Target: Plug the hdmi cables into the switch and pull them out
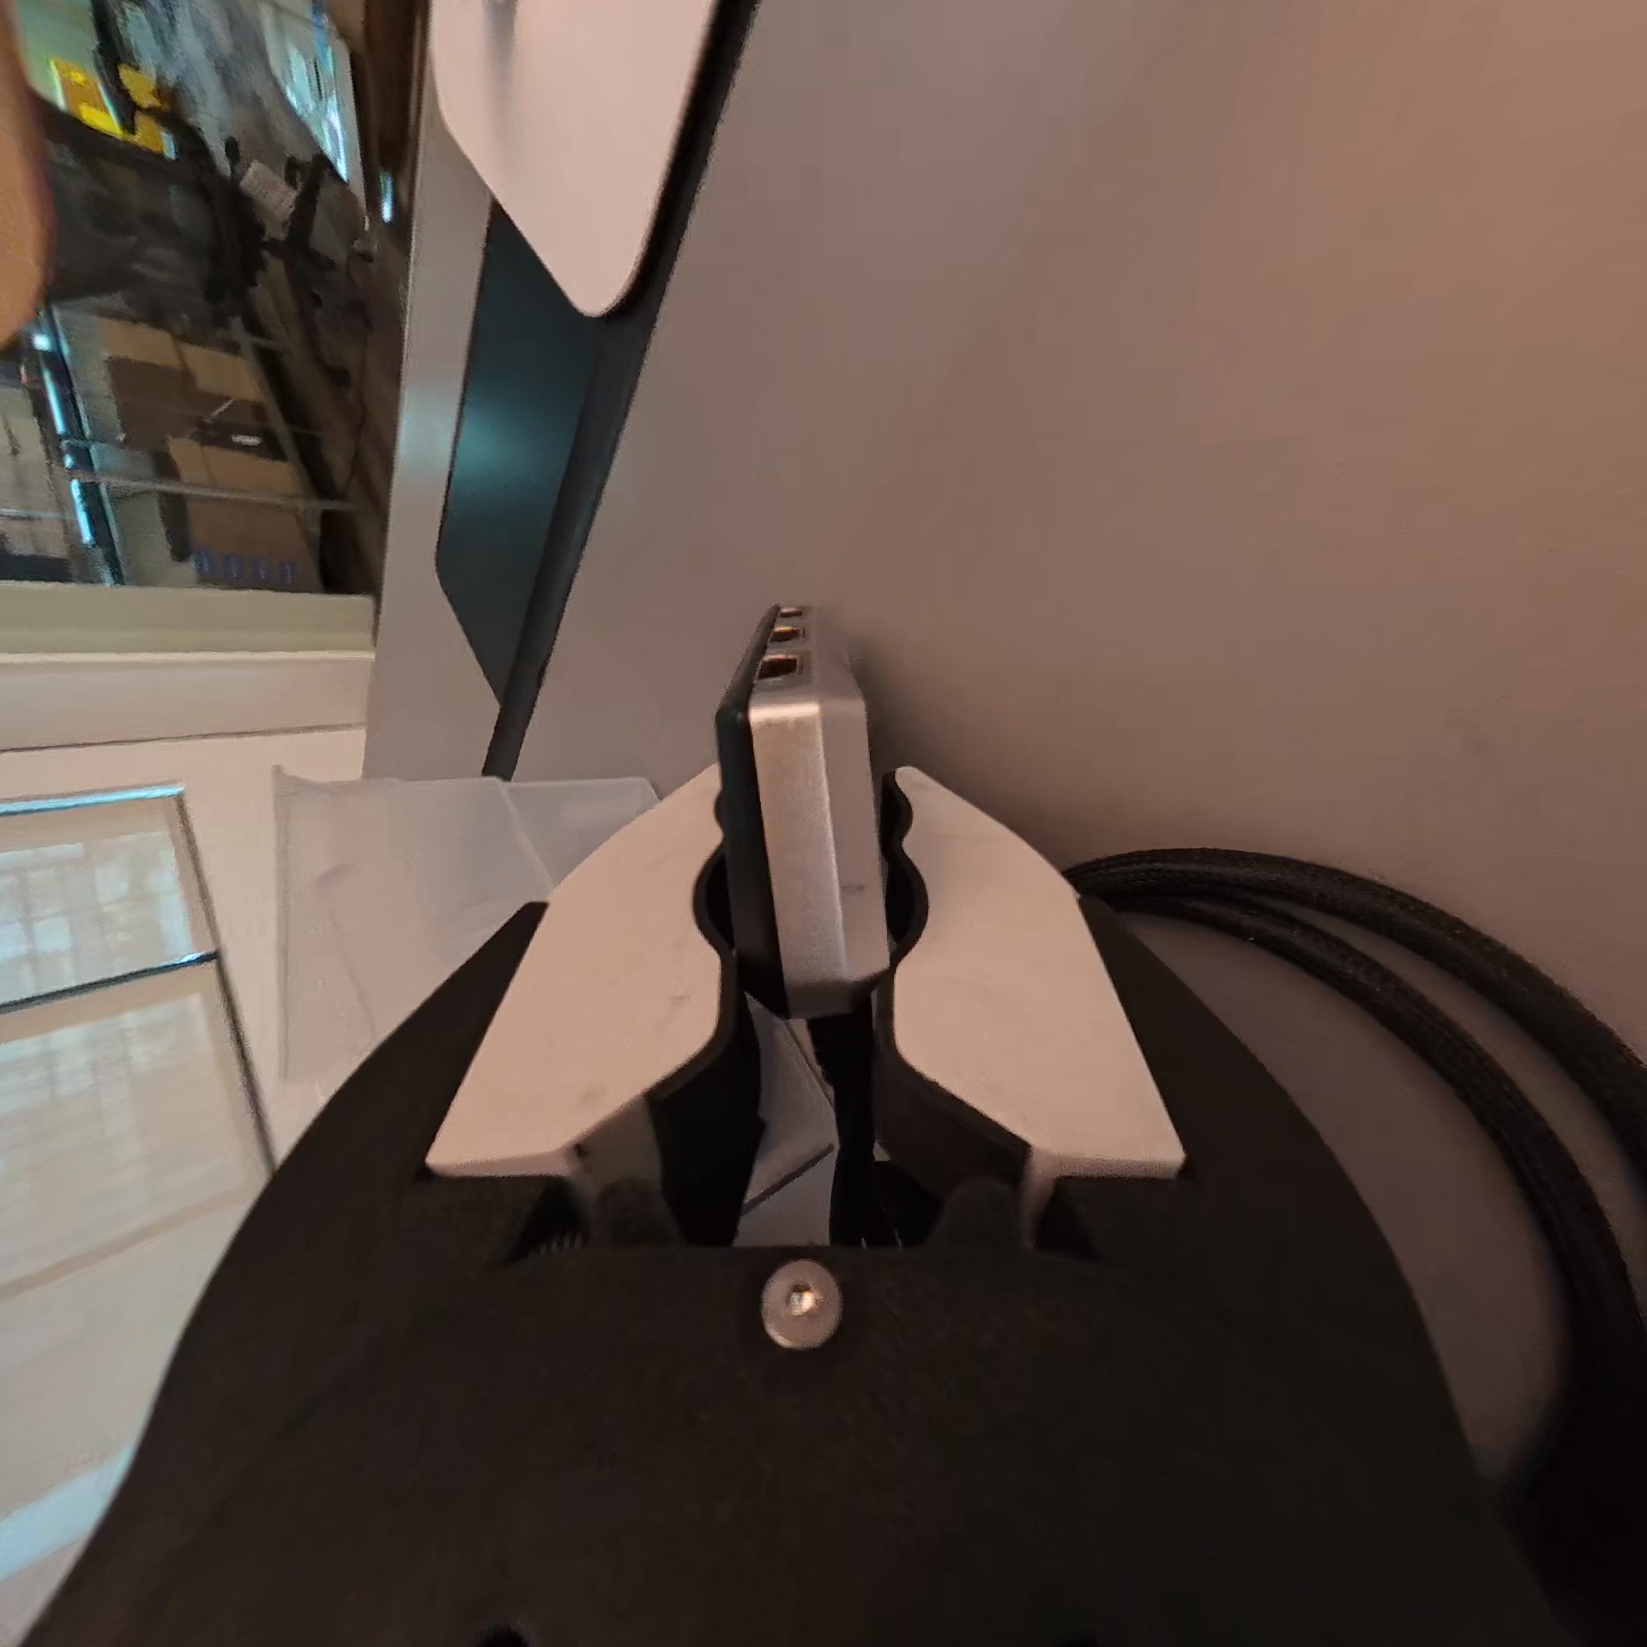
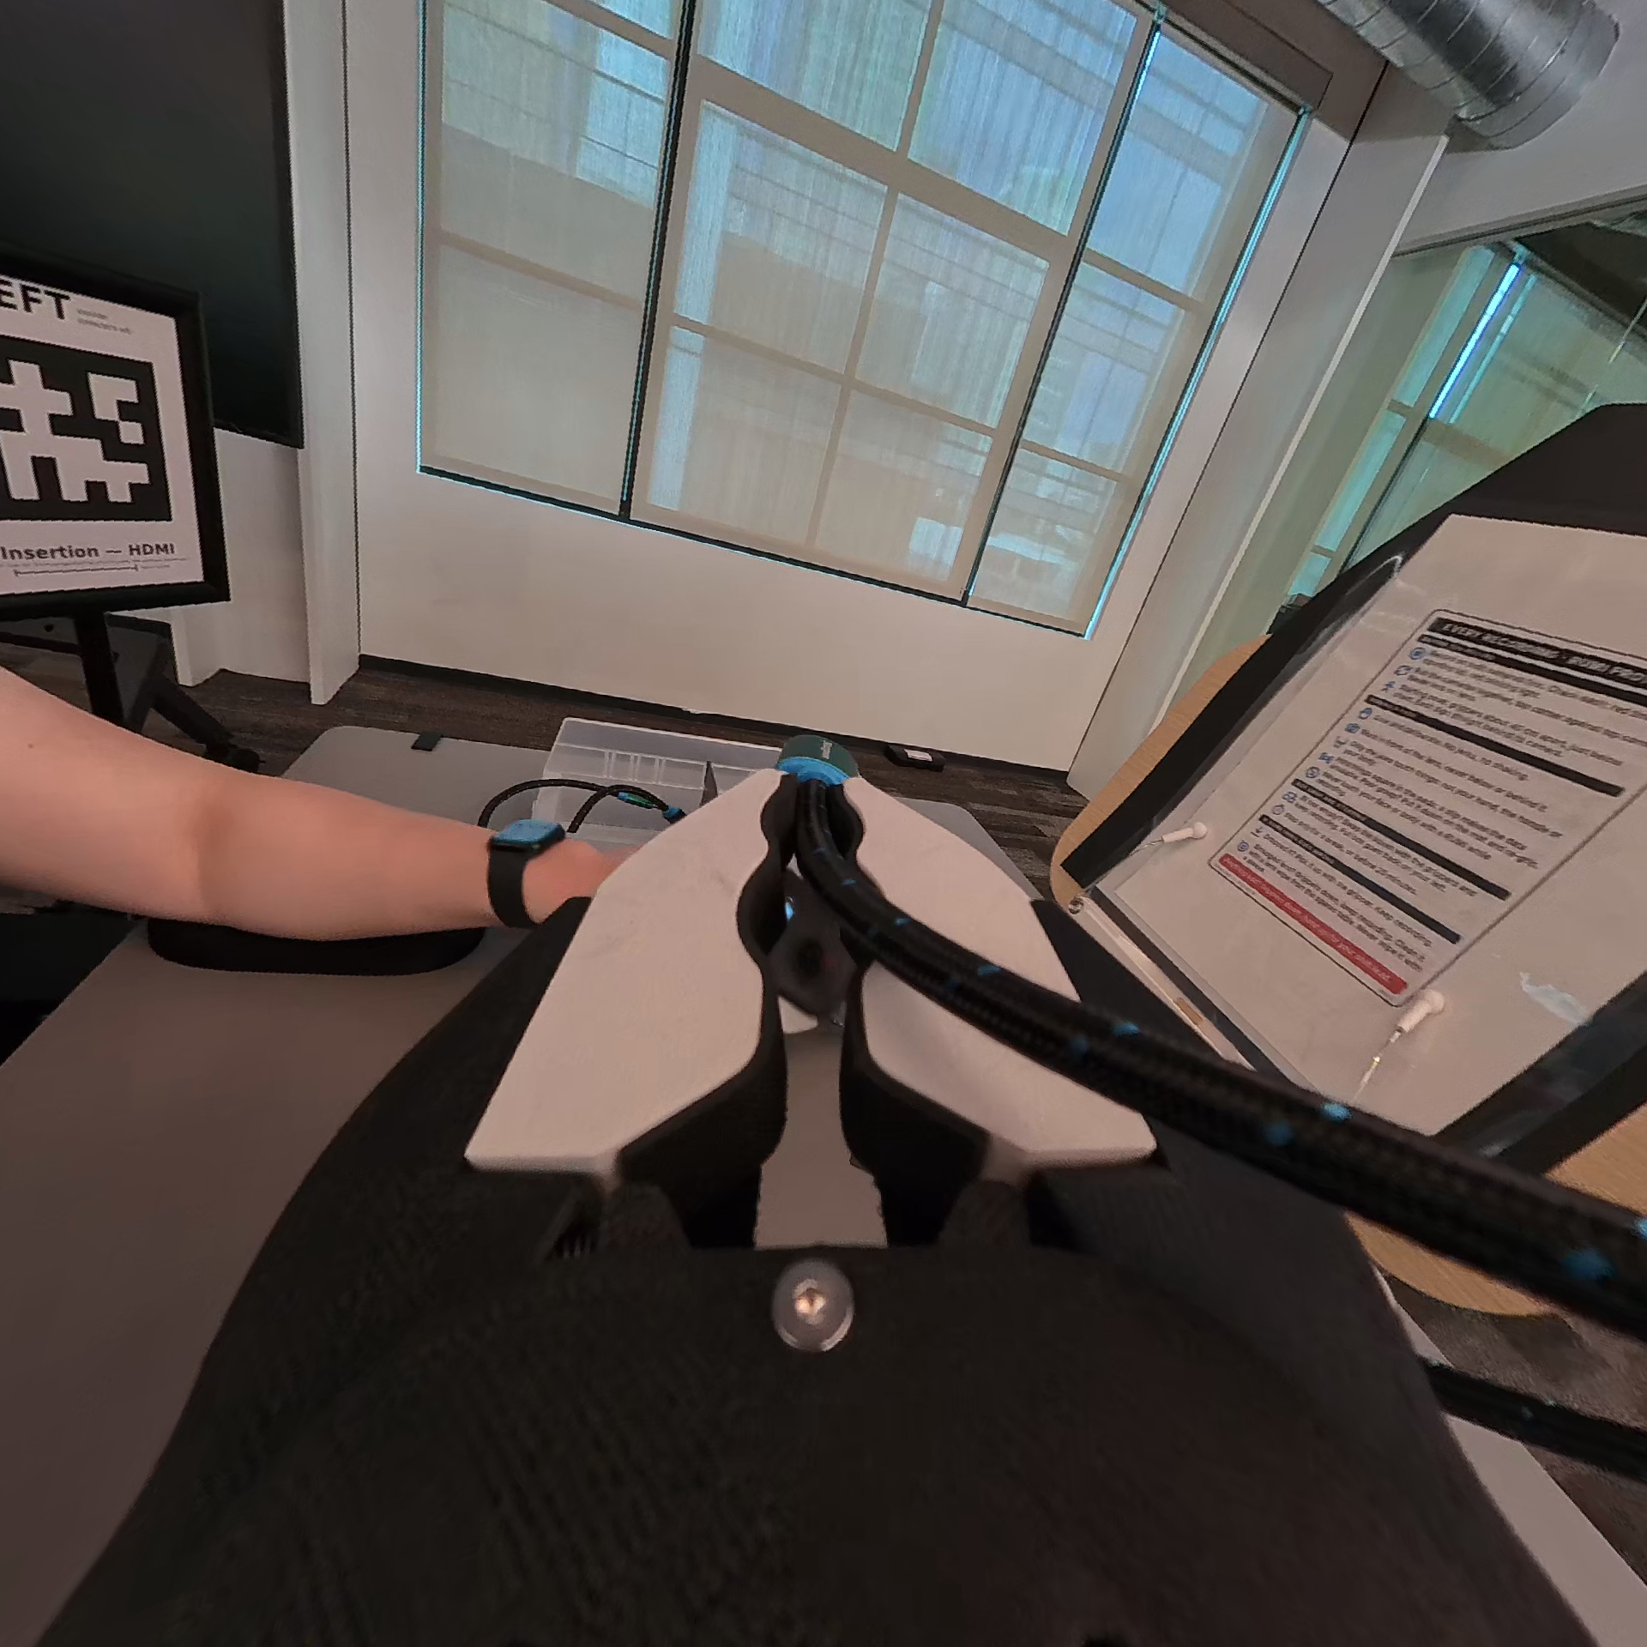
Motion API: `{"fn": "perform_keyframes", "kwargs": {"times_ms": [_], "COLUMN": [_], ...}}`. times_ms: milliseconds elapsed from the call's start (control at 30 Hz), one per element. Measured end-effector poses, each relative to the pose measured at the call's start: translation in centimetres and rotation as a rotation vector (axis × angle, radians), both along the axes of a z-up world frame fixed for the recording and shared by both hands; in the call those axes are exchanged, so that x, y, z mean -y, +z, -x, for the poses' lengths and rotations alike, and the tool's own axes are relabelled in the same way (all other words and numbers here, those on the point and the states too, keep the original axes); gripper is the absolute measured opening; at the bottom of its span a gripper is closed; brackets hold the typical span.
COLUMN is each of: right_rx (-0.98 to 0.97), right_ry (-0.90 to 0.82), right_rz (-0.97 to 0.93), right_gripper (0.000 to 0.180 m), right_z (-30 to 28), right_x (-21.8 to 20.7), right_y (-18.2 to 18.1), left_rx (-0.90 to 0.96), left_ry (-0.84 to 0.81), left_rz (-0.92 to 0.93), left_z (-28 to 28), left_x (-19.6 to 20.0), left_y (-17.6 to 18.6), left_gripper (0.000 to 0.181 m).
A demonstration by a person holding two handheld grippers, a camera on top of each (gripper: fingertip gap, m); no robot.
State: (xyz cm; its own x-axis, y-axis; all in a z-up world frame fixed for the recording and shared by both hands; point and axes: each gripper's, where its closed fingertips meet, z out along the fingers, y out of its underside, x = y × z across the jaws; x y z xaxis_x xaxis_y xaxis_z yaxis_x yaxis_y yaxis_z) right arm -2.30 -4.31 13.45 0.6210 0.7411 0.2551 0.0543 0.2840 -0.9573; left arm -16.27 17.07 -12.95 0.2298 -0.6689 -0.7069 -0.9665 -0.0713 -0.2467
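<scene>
In the left wrist view my left gripper (image 1: 802, 793) is shut on the silver HDMI switch (image 1: 807, 829), which it holds on edge against the grey table. The switch has a black face and a row of open ports (image 1: 782, 664) on its upper edge. Black braided cables (image 1: 1319, 936) curve at the right. In the right wrist view my right gripper (image 2: 809, 798) is shut on a black braided HDMI cable (image 2: 1114, 1043) just behind its teal and blue plug (image 2: 815, 759), which sticks out past the fingertips. More cables with blue plugs (image 2: 624, 798) lie on the table beyond.
A clear plastic box (image 2: 642, 757) stands at the table's far edge; it also shows in the left wrist view (image 1: 401, 856). A person's forearm with a blue watch (image 2: 521, 842) rests on a black pad at the left. An instruction sheet stand (image 2: 1337, 802) is at the right. A marker sign (image 2: 89, 446) stands at the far left.
</scene>
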Motion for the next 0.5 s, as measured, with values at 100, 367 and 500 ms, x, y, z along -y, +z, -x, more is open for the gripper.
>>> {"fn": "perform_keyframes", "kwargs": {"times_ms": [100,367,500], "right_rx": [-0.008,-0.064,-0.098], "right_ry": [-0.015,-0.098,-0.303], "right_rz": [-0.01,-0.049,-0.039], "right_gripper": [0.007,0.006,0.005], "right_z": [-0.4,-1.2,-1.9], "right_x": [0.3,0.8,-1.4], "right_y": [0.5,2.5,2.4], "left_rx": [0.149,0.745,0.919], "left_ry": [-0.1,-0.41,-0.579], "left_rz": [-0.061,-0.17,-0.25], "left_z": [-1.7,-5.4,-5.2], "left_x": [1.2,8.6,12.6], "left_y": [3.9,17.1,21.6], "left_gripper": [0.026,0.026,0.026]}}
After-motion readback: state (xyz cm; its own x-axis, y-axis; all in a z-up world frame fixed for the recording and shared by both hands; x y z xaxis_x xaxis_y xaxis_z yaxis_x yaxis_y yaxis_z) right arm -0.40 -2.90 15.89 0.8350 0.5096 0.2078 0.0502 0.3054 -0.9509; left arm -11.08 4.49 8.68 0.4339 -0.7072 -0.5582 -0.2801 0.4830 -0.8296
